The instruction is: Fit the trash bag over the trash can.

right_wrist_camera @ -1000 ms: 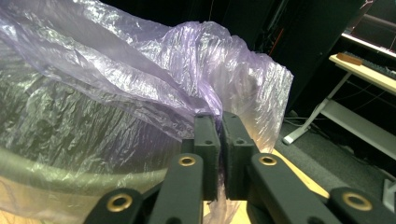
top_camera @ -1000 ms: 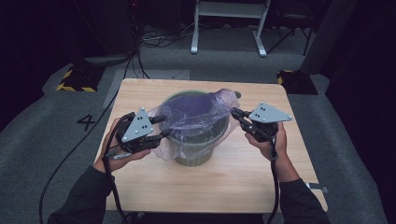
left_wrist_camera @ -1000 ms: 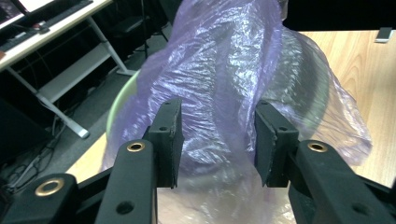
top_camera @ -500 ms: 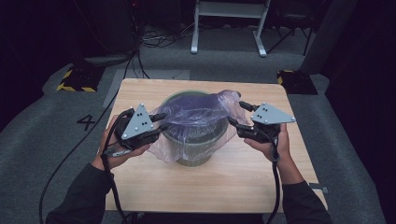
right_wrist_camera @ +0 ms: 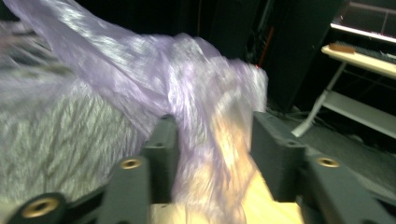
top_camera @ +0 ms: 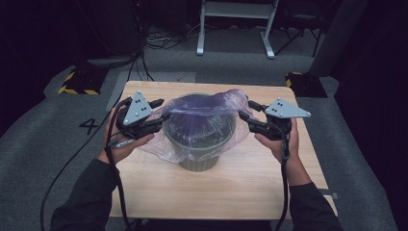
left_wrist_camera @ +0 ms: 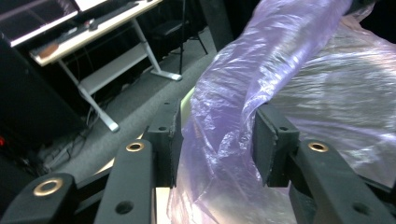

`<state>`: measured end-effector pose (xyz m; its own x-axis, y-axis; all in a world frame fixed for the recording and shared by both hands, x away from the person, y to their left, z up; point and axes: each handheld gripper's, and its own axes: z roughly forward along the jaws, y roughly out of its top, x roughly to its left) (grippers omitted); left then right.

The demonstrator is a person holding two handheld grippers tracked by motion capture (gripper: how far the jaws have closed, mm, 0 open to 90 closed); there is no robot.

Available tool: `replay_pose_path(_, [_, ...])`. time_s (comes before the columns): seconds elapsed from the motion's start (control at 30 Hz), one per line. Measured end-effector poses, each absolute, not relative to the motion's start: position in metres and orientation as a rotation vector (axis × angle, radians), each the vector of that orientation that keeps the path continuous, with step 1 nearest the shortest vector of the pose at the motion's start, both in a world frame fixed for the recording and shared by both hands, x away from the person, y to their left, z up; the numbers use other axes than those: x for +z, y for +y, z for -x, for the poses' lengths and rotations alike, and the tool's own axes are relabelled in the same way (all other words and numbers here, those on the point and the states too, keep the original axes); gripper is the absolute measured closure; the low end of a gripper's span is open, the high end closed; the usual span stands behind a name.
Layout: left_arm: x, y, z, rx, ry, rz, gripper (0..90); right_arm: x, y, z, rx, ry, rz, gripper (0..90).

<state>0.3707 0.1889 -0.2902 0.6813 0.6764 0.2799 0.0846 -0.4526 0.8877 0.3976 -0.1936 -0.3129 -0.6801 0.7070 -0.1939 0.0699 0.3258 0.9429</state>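
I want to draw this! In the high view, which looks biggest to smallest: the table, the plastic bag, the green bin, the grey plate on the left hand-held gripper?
1. Table
2. Plastic bag
3. Green bin, though the bag hides much of it
4. Grey plate

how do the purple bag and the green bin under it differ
The purple bag is thin, see-through and crinkled; the green bin is solid and opaque. The bag is stretched wide between the left claw and the right claw, spilling past the rim, while the bin stands upright on the wooden table. The bag's edge is loose and uneven; the bin's rim is round. Both sit at the table's middle, the bag draped over the bin.
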Motion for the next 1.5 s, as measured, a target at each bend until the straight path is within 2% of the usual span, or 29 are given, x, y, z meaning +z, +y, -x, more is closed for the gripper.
replay_pose_path(0.07, [-0.293,0.191,-0.376,0.778,0.607,-1.946,52.1,-0.314,-0.194,-0.400,1.360,2.009,-0.686,59.6])
replay_pose_path(0.17, [-0.295,0.193,-0.381,0.770,0.615,-1.957,50.9,-0.317,-0.194,-0.403,1.327,2.027,-0.687,66.4])
replay_pose_path(0.33, [-0.300,0.199,-0.391,0.812,0.664,-1.930,47.0,-0.320,-0.193,-0.406,1.306,2.049,-0.665,82.4])
replay_pose_path(0.43, [-0.303,0.203,-0.398,0.787,0.687,-1.937,45.1,-0.320,-0.192,-0.407,1.297,2.049,-0.652,86.1])
replay_pose_path(0.5, [-0.305,0.207,-0.402,0.736,0.688,-1.933,40.6,-0.320,-0.191,-0.409,1.283,2.052,-0.653,88.0])
replay_pose_path(0.6, [-0.307,0.215,-0.399,0.662,0.648,-1.883,34.5,-0.322,-0.190,-0.411,1.275,2.066,-0.658,88.2])
replay_pose_path(0.67, [-0.306,0.216,-0.394,0.604,0.625,-1.889,23.0,-0.323,-0.190,-0.411,1.270,2.072,-0.664,88.2])
replay_pose_path(0.7, [-0.306,0.216,-0.389,0.607,0.617,-1.890,20.4,-0.323,-0.189,-0.411,1.270,2.073,-0.666,88.2])
replay_pose_path(0.83, [-0.305,0.217,-0.365,0.603,0.558,-1.887,15.4,-0.324,-0.187,-0.406,1.246,2.079,-0.650,88.6])
replay_pose_path(1.07, [-0.307,0.218,-0.325,0.590,0.468,-1.885,15.3,-0.322,-0.188,-0.401,1.236,2.063,-0.656,89.4])
replay_pose_path(1.27, [-0.324,0.202,-0.310,0.666,0.526,-1.947,15.4,-0.320,-0.187,-0.401,1.244,2.053,-0.663,88.9])
replay_pose_path(1.37, [-0.338,0.200,-0.312,0.685,0.587,-1.940,15.5,-0.320,-0.187,-0.401,1.253,2.043,-0.671,84.7])
replay_pose_path(1.47, [-0.346,0.202,-0.317,0.647,0.631,-1.942,16.1,-0.321,-0.188,-0.401,1.253,2.043,-0.677,81.4])
replay_pose_path(1.5, [-0.350,0.202,-0.319,0.643,0.657,-1.947,17.3,-0.321,-0.190,-0.401,1.264,2.040,-0.696,77.4])
